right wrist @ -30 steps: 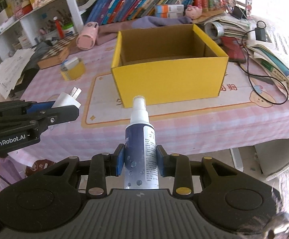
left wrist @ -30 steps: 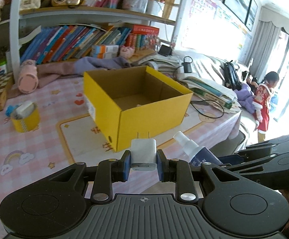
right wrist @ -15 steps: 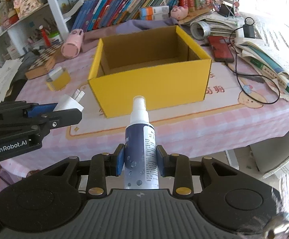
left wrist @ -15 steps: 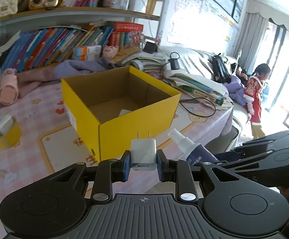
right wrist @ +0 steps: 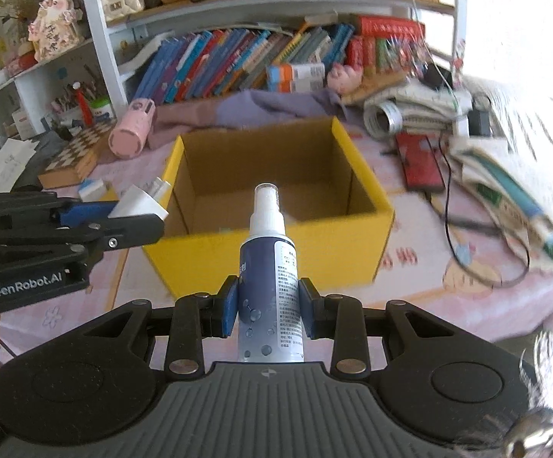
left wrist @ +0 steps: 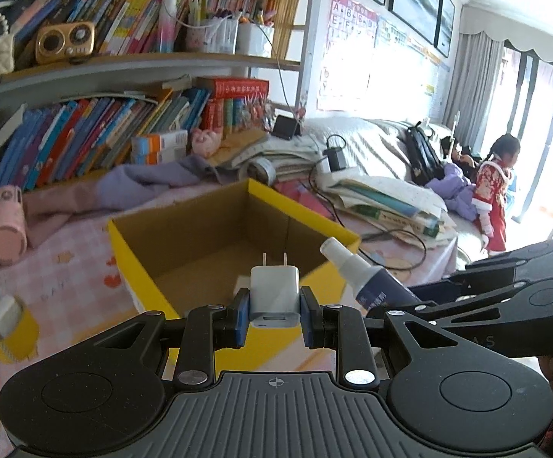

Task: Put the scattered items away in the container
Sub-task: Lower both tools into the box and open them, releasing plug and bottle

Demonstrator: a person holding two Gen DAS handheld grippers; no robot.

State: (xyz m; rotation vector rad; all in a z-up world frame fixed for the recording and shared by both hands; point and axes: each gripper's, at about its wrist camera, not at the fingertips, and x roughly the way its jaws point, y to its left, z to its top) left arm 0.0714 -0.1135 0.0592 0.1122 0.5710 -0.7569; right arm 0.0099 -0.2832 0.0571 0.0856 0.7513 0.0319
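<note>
Bookshelves crowd the wall behind a pink checked tablecloth (right wrist: 410, 267). On my left, my left gripper (left wrist: 275, 315) is clamped on a white charger (left wrist: 275, 294), prongs up, at the near wall of the open yellow box (right wrist: 276, 252). On my right, my right gripper (right wrist: 270, 307) pinches a blue spray bottle (right wrist: 270, 286) upright, before that box.
</note>
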